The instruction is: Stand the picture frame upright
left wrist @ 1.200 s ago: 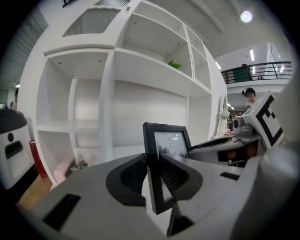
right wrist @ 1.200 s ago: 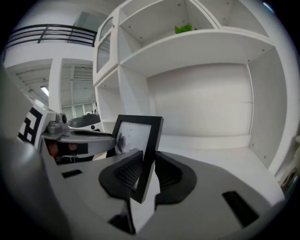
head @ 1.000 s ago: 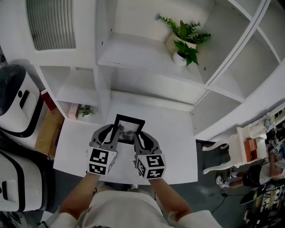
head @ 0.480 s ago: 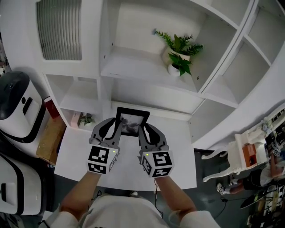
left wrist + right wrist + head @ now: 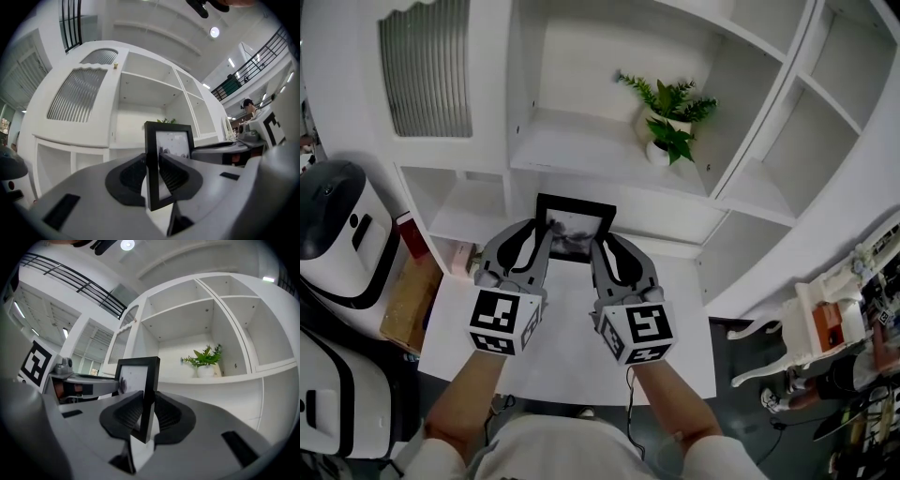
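- The picture frame [image 5: 574, 230] is upright at 12 o'clock from the person, its black border around a grey picture that faces them.
- The left gripper [image 5: 534, 236] is clamped on the frame's left edge, with its ribbed pads pressing the front and back of the border.
- The right gripper [image 5: 605, 246] grips the right edge the same way.
- The white table [image 5: 572, 361] lies at 6 o'clock of the frame.
- A potted plant [image 5: 666, 117] sits on a shelf at 1 o'clock.

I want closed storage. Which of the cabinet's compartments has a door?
The upper-left one, closed by the ribbed door; every other compartment in view is open-fronted, including its right neighbour holding the potted plant.
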{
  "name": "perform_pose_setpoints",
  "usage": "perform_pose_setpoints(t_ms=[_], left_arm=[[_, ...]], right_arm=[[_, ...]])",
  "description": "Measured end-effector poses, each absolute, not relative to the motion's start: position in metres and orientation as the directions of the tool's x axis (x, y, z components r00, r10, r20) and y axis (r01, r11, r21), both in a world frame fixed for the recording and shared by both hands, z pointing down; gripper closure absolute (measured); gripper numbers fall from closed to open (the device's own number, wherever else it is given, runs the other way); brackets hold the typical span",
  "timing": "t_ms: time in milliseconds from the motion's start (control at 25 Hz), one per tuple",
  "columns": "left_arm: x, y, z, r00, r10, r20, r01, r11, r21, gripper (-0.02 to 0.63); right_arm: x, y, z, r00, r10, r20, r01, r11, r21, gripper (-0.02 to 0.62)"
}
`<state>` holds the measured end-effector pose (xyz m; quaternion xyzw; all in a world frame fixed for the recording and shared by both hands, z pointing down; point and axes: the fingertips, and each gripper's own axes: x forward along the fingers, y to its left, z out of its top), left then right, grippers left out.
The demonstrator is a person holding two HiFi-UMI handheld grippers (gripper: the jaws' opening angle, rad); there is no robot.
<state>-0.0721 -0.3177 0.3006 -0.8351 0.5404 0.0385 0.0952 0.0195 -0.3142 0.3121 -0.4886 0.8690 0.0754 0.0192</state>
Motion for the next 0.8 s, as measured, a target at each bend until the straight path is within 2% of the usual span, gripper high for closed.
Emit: perform_pose_setpoints(t_ms=[520,800], left_arm=[[-0.067,-0.334,0.199,0.401,-0.874,-0.274,-0.916,-0.372,-0.152,0.515],[-0.06,-0.379,0.165,0.367,-0.895,-0.252,-0.926,-0.327,-0.187,0.514]], right_arm=[[0.023,-0.332,0.21,-0.533,-0.816,-0.224,-0.846,0.502,0.181,0.515],[0.029,-0.374,0.169,-0.503,-0.834,-0.227,-0.862,0.466,0.2,0.516]])
